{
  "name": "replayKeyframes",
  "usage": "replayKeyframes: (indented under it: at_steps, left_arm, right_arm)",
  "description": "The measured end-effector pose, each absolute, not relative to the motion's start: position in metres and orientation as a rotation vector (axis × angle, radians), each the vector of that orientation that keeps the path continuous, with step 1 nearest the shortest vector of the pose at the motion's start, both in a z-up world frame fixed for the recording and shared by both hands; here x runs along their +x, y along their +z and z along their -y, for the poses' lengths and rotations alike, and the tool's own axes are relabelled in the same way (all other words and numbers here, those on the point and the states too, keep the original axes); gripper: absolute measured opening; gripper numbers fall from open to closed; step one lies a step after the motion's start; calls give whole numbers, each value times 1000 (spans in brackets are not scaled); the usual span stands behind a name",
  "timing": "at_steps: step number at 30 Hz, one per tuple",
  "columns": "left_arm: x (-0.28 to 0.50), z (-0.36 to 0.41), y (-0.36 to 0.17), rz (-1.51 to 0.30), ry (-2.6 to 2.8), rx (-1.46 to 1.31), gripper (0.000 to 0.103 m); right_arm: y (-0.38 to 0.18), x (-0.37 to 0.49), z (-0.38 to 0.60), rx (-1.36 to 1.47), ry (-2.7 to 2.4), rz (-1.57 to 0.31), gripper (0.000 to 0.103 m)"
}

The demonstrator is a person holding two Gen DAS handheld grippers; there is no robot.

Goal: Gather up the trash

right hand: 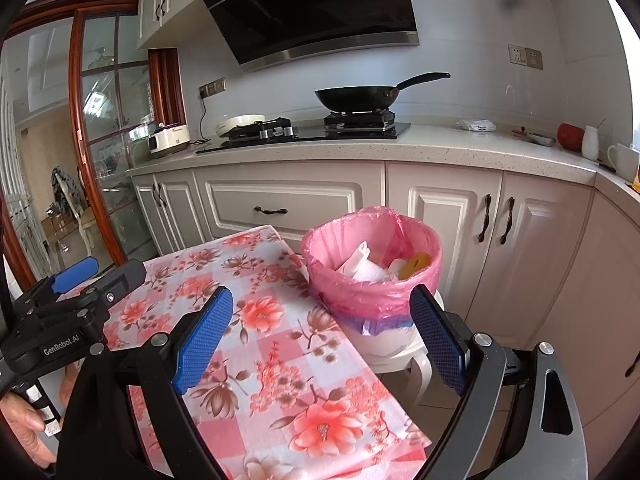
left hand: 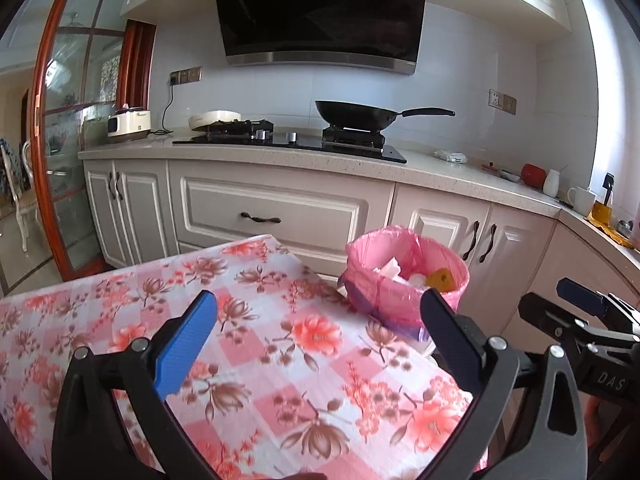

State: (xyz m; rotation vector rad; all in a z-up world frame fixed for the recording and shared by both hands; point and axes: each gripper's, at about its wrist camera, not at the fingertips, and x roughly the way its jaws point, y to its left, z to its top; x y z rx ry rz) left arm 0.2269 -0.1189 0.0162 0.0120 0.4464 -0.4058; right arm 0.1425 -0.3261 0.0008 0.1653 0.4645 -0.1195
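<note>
Left tool (left hand: pixel 318 300): your jaws stand wide, nothing between them, over the floral pink-checked cloth-covered worktop (left hand: pixel 248 332).
Right tool (right hand: pixel 322 298): wide open too, empty, just off the worktop's right edge.
Trash: white paper scraps (right hand: pixel 366 266) and a yellow piece lie inside the pink-bag-lined round bin (right hand: pixel 370 264).
Bin: on a white stool (right hand: pixel 400 354), just beside the worktop's far right corner.
Room: bare cloth ahead of you.
</note>
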Motion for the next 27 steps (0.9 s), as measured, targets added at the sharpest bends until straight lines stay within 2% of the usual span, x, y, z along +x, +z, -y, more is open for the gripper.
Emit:
replayKeyframes:
  at_steps: [13,27]
  left_arm:
    - [177,114,-3,-462,-361,39,98]
    - [173,117,-10,-489,-364,49,98]
  right_arm:
    - [-24,113,314,156,-68,-460,85]
    - [-25,111,320,153,-109,-455,85]
